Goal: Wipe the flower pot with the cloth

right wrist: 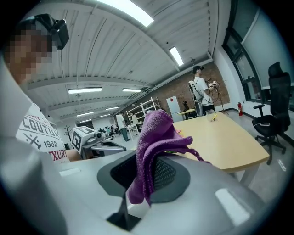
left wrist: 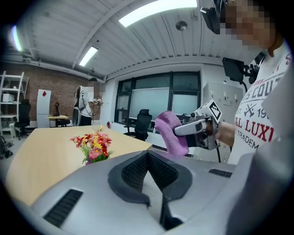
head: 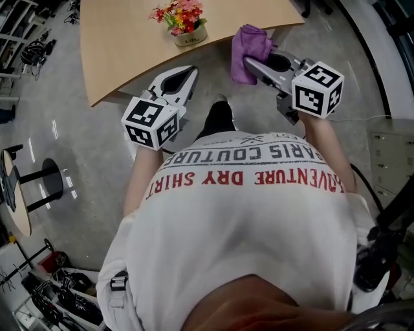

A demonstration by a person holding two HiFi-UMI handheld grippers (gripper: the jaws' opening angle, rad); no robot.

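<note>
Pinching a fold of the purple cloth (right wrist: 154,147) between their dark ribbed pads, the right tongs (head: 251,63) are closed on the fabric. The rest of it bunches up above the tips and a loose tail hangs down in front of them. The left tongs (head: 191,70) are pressed together with nothing between them, their two pads meeting in a narrow seam in the left gripper view. Both point toward the light wooden desk (head: 123,45), and their tips sit at about its near edge, well apart from each other. The flower pot (head: 189,37) stands upright on the desk beyond both pairs, touched by neither. It is ahead of the left tongs and a little to the left of the line they point along. For the right tongs it is ahead and mostly hidden behind the held cloth. Red, pink and yellow flowers (head: 180,16) fill the pot. From the left tongs, the right pair and the cloth appear off to the right, higher than the desk top and clear of it. A marker cube (head: 150,121) sits at the rear of the left tongs and a second one (head: 317,88) at the rear of the right. Behind both is the person (head: 246,213) holding them, in a white printed shirt. Farther off past the right tongs, another person (right wrist: 200,89) stands by a brick wall, and a black office chair (right wrist: 271,114) stands to the right of the desk.
</note>
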